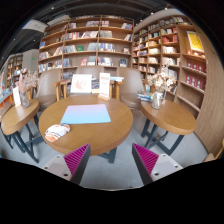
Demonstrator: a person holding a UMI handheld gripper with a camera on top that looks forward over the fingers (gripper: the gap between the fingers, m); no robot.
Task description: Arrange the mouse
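Note:
A round wooden table [95, 130] stands ahead of my gripper. A light blue rectangular mat [86, 114] lies at its middle. A small pale object [57, 130], which looks like the mouse, lies near the table's left edge, to the left of the mat. My gripper [112, 165] is open and empty, held above the grey floor short of the table's near edge. Its two fingers [76, 160] with magenta pads stand wide apart with nothing between them.
Two white sign cards [81, 84] stand at the table's far side. Another round table [15, 115] stands to the left and one [172, 113] with a small plant [157, 97] to the right. Chairs [131, 85] and bookshelves [90, 40] line the back.

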